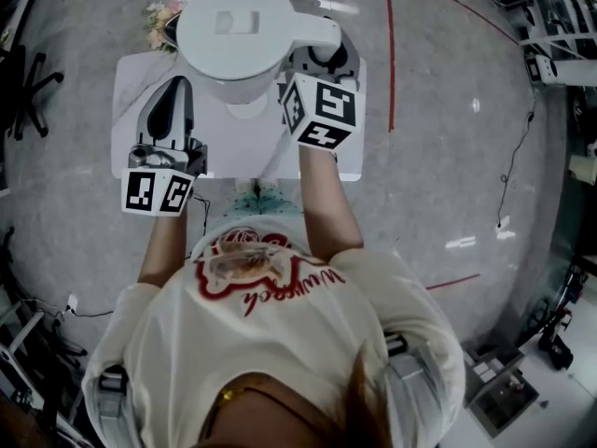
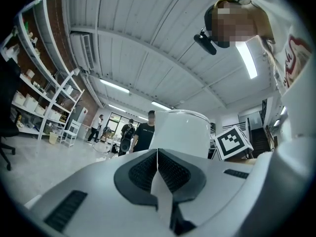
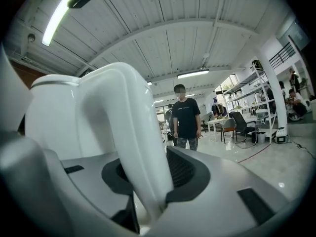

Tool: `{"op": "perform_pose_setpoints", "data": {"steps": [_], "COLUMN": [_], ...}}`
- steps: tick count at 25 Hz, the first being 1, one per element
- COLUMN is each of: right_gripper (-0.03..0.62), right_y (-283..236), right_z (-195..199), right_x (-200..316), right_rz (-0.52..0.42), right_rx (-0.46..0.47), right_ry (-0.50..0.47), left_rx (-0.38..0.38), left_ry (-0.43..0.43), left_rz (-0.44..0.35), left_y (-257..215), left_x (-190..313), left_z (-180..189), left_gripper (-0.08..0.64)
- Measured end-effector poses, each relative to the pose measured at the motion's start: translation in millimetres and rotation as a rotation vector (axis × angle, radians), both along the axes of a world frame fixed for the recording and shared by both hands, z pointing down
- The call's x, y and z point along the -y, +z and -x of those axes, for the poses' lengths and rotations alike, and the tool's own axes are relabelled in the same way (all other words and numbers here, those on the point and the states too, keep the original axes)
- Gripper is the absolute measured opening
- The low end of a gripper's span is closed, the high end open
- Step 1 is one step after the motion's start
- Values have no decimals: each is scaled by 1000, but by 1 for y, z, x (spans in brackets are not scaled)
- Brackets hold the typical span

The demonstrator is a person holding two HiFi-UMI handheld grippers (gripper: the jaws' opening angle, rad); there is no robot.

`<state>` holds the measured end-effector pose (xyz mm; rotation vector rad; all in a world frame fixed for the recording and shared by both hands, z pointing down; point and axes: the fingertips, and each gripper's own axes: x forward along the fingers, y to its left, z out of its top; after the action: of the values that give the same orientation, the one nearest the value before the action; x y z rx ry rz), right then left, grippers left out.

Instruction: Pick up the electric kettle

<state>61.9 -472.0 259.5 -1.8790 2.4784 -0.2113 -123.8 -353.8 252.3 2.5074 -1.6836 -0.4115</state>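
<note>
The white electric kettle (image 1: pixel 233 28) hangs in the air above the white table (image 1: pixel 131 87), close under the head camera. My right gripper (image 1: pixel 322 62) is shut on the kettle's curved handle (image 3: pixel 126 132), which runs up between the dark pads (image 3: pixel 185 174). The kettle's body (image 3: pixel 54 117) fills the left of the right gripper view. My left gripper (image 1: pixel 175 90) hovers beside the kettle's left side, apart from it, with its pads (image 2: pixel 170 169) pressed together and nothing between them. Ahead of it I see the kettle (image 2: pixel 180 132) and the right gripper's marker cube (image 2: pixel 232 141).
A bunch of flowers (image 1: pixel 159 17) lies at the table's far left corner. Red tape lines (image 1: pixel 390 45) mark the floor to the right. People stand in the background (image 2: pixel 145 132) (image 3: pixel 186 115). Shelves (image 2: pixel 39 98) are at the left; desks and chairs (image 3: pixel 242 125) at the right.
</note>
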Motion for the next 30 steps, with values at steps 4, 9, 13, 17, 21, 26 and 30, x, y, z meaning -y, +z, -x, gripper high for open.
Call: {"op": "perform_pose_setpoints", "data": {"steps": [4,9,13,17,21,26,30], "right_gripper": [125,126,126,124,125,124,124], "right_y": [-15,-19,-18,-18,-16,-14,-16], "right_z": [2,-4,-10,-6,-4,1,4], "right_x": [-4,-8,-10,-19,-33,-55,-88], "right_rz": [-15,-25,-33,-44,-45,-48,-56], "right_rx": [-6,-14,-7,-5,-5,-21,-25], "right_ry": [-14,-35,-61,-81,-86,-78,-66], "left_rx": [1,13,27,34,47,53,54], "left_ry": [-9,-25,-47,-61,-60,-58,-45], "left_rz": [-13,-20,-27,-34,-40,-66,-50], "left_y": [-12,-14,-12,-9,-9,-13,-6], "left_x": [-6,-13,-20,-34,-51,-79,-110], "left_z": [0,-11,-20,-19,-17,-10,-3], "left_gripper": [14,14,14,14,12,14,14]}}
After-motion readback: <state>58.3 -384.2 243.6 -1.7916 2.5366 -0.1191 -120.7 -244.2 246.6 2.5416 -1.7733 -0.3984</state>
